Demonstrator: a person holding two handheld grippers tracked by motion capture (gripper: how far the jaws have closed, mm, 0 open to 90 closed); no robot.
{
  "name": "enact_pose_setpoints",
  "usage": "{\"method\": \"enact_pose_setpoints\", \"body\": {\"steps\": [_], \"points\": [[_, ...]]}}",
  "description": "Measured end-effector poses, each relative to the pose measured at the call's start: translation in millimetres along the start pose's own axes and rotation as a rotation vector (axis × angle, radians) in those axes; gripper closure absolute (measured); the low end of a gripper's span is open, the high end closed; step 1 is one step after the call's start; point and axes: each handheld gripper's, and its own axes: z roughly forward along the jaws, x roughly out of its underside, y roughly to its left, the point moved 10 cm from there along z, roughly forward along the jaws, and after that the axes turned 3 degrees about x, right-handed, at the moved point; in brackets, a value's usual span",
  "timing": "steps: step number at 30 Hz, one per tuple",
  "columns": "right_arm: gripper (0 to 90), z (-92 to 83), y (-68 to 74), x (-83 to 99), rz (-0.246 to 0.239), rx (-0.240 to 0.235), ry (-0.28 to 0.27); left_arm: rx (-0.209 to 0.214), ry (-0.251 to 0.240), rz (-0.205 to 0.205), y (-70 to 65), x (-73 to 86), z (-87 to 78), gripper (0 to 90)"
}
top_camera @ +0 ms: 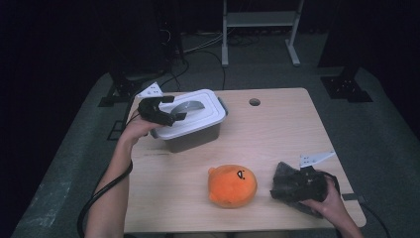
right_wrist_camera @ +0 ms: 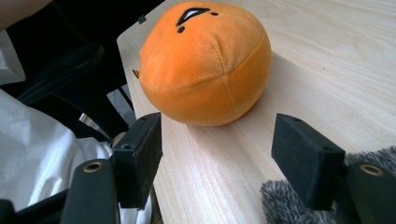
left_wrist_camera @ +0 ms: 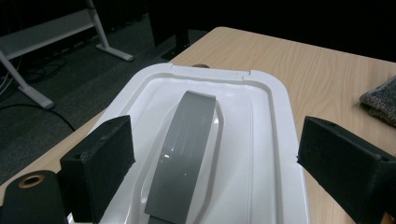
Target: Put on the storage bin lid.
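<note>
Black left gripper (left_wrist_camera: pixel 215 163) jaws apart over white-lidded grey plastic box (top_camera: pixel 190 121) near table's far-left edge — grey handle (left_wrist_camera: pixel 184 154) cut off below, right gripper (right_wrist_camera: pixel 217 158) open, grey fuzzy cloth (right_wrist_camera: pixel 280 200) half hidden, round orange plush toy (right_wrist_camera: pixel 205 60) — no readable writing.

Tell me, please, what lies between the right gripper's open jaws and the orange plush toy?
Nothing but bare wooden table: in the right gripper view, the right gripper points at the orange plush toy across an uncovered strip of wood.
</note>
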Motion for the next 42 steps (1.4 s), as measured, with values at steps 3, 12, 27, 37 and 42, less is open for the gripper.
{"method": "enact_pose_setpoints", "body": {"steps": [3,12,27,37,42], "points": [[32.4,0.1,0.6,0.3,0.000,-0.001,0.003,-0.005,0.011,0.005,1.9,0.1,1.0,10.1],[32.5,0.8,1.0,1.2,-0.003,-0.005,0.009,-0.018,0.033,0.002,8.7,2.5,2.7,13.0],[32.6,1.1,1.9,1.8,-0.004,-0.013,0.013,-0.022,0.070,0.030,11.7,3.9,12.6,40.2],[32.7,1.4,2.6,2.6,-0.004,-0.020,0.016,-0.022,0.104,0.049,13.5,4.9,18.8,54.2],[32.8,1.7,2.8,3.3,-0.005,-0.022,0.020,-0.034,0.118,0.059,14.2,5.0,19.6,59.3]]}}
